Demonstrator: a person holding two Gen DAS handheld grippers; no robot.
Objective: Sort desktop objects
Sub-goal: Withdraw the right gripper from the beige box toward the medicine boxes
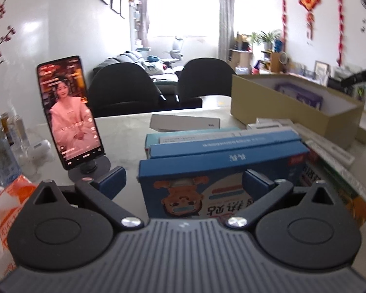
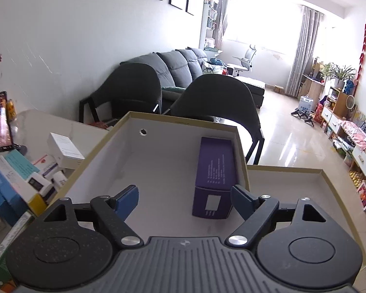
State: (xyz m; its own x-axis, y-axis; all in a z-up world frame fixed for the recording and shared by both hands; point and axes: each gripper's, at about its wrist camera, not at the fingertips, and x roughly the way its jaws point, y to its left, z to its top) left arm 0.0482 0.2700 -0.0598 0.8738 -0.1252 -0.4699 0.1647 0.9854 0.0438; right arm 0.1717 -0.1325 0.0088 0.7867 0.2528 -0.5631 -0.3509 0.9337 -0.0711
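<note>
Left wrist view: the left claw [image 1: 183, 179] stands with its fingers apart on either side of a blue box [image 1: 222, 171] printed with a cartoon face; whether the pads press its sides I cannot tell. The box lies on the tabletop [image 1: 124, 131] among a heap of other flat boxes, a teal box [image 1: 195, 135] behind it and a white box [image 1: 185, 123] further back. To the left a phone [image 1: 69, 112] stands upright on a round stand, screen lit. To the right sits an open carton [image 1: 295, 112] with a purple box [image 1: 300, 92] inside.

Right wrist view: the right claw [image 2: 184, 200] hangs over the carton [image 2: 158, 161] with its fingers apart and nothing between them. The purple box [image 2: 216, 175] lies flat on the carton's floor against its right wall, just beside the right finger but apart from it. Left of the carton, small boxes crowd the tabletop [image 2: 34, 127], the phone [image 2: 0, 122] beyond them.
</note>
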